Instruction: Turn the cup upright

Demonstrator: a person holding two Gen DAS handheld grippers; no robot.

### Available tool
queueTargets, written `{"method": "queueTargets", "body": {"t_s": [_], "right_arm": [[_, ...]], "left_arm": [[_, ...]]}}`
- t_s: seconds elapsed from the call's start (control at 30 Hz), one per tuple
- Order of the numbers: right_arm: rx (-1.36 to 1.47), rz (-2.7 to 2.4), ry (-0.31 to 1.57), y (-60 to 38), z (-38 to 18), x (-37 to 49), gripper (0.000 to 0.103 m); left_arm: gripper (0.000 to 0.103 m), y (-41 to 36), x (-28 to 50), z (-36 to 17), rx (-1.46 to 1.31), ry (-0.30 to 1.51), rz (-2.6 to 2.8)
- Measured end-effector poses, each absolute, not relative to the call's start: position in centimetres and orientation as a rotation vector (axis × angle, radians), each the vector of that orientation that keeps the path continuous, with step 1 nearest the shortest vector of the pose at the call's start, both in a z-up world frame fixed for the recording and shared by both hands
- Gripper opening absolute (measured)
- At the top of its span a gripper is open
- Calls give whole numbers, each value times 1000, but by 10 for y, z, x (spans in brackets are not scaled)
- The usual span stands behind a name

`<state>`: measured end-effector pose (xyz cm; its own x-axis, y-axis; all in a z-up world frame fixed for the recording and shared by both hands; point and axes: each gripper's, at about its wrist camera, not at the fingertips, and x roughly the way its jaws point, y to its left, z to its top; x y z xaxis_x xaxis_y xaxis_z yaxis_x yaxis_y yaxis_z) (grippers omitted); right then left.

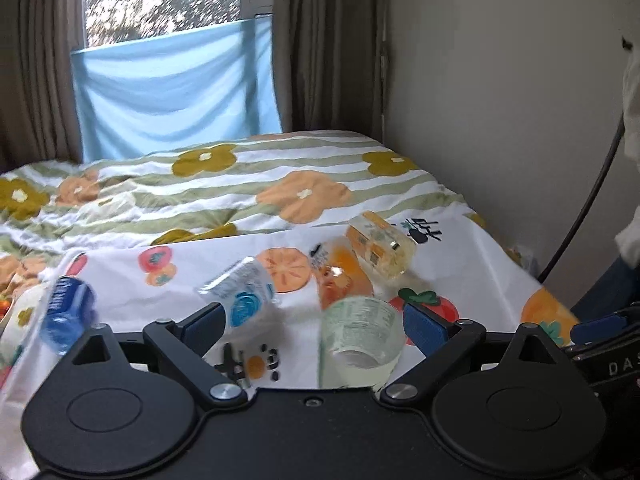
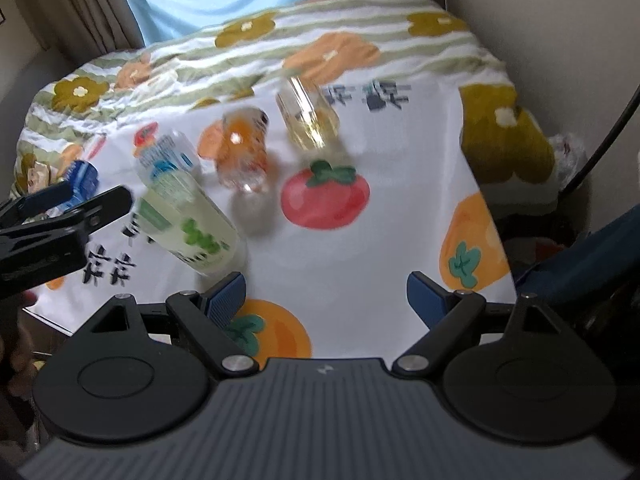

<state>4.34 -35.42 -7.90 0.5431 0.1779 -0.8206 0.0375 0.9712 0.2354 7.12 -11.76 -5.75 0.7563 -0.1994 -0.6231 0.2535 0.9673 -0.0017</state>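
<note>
Several printed plastic cups lie on their sides on the fruit-print tablecloth (image 2: 360,248). The pale green cup (image 1: 360,336) (image 2: 188,220) lies between the fingers of my left gripper (image 1: 312,314), close to its right pad and ungripped; the gripper is open. Beyond it lie a white-and-blue cup (image 1: 244,292) (image 2: 168,160), an orange cup (image 1: 340,276) (image 2: 244,148) and a yellow cup (image 1: 380,244) (image 2: 308,116). A dark blue cup (image 1: 66,312) (image 2: 82,184) lies at the far left. My right gripper (image 2: 326,282) hangs open over bare cloth, right of the green cup, holding nothing.
A bed with a flowered blanket (image 1: 240,184) lies directly behind the table. A wall (image 1: 500,100) stands close on the right with a black cable (image 1: 592,196) hanging along it. The tablecloth's right edge (image 2: 492,216) drops off toward a person's blue sleeve (image 2: 592,256).
</note>
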Motion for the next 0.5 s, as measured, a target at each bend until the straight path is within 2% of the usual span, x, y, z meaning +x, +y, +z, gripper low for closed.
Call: {"method": "queueTargets", "body": {"t_s": [0.3, 0.5], "right_arm": [[204, 61, 921, -326, -20, 23, 103], [106, 14, 876, -298, 2, 4, 103]], "left_arm": [[103, -65, 40, 1, 49, 700, -166], [103, -39, 18, 14, 48, 713, -107]]}}
